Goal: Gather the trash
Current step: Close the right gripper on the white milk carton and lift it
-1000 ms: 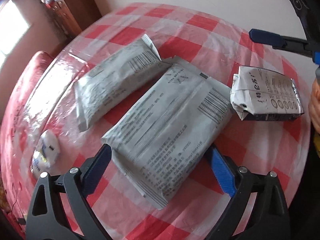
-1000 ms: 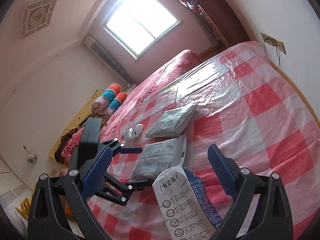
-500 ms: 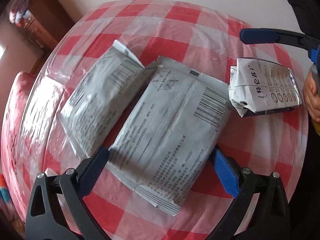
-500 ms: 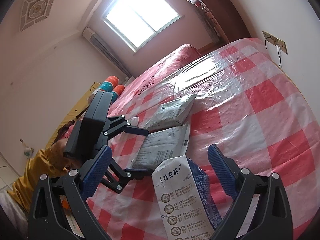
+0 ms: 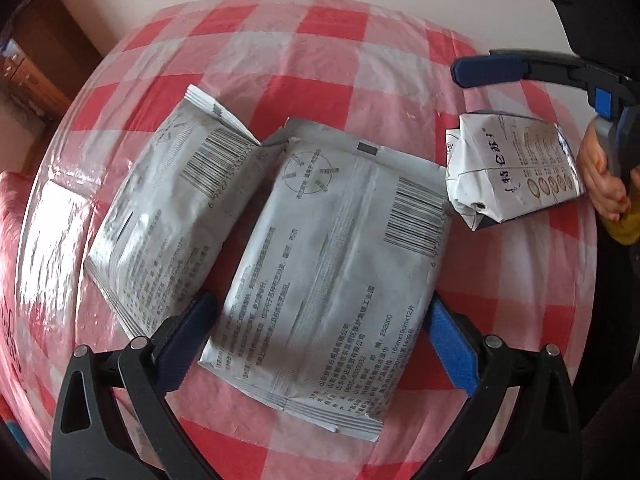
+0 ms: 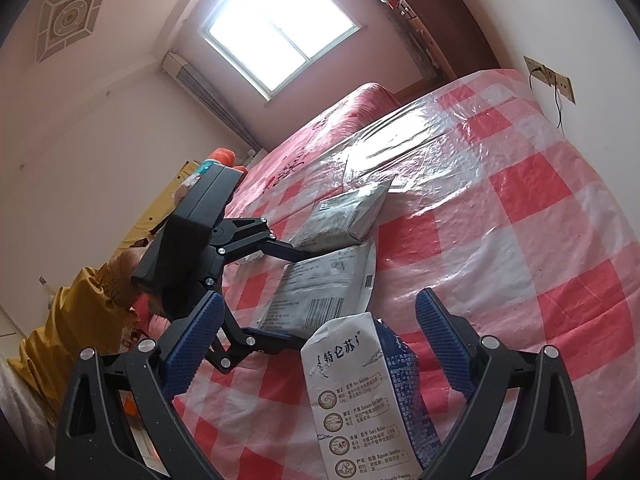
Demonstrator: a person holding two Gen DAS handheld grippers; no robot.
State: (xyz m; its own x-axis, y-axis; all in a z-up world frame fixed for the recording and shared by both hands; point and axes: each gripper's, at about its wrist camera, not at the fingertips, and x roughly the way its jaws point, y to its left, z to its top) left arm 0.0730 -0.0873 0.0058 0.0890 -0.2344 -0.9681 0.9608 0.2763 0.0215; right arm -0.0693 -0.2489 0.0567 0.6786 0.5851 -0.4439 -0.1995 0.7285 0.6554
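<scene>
Straddling the near end of the larger grey packet (image 5: 336, 264), the left claw (image 5: 320, 332) is spread wide, one blue pad at each long edge of the packet, with no clamping visible. The packet lies flat, printed side and barcode up, on the red-and-white checked table (image 5: 360, 64), which is covered by a clear plastic sheet. A second grey packet (image 5: 172, 216) lies just beside it on the left, also flat; the far corners of the two packets touch or overlap slightly.

The right claw (image 6: 320, 344) is likewise released, with its blue pads set well apart on either side of a white-and-blue milk carton (image 6: 360, 396). The carton lies on its side on the table, its folded top end pointing away from the claw and toward the larger packet. In the left wrist view the same carton (image 5: 516, 168) sits close to the packet's far right corner, and one blue finger of the right claw (image 5: 492, 72) extends above it without touching.

In the right wrist view the left claw (image 6: 296, 296) sits low over the table at the larger packet (image 6: 320, 292), held by a hand in a yellow sleeve (image 6: 68, 320). Both packets and the carton rest on the table.
</scene>
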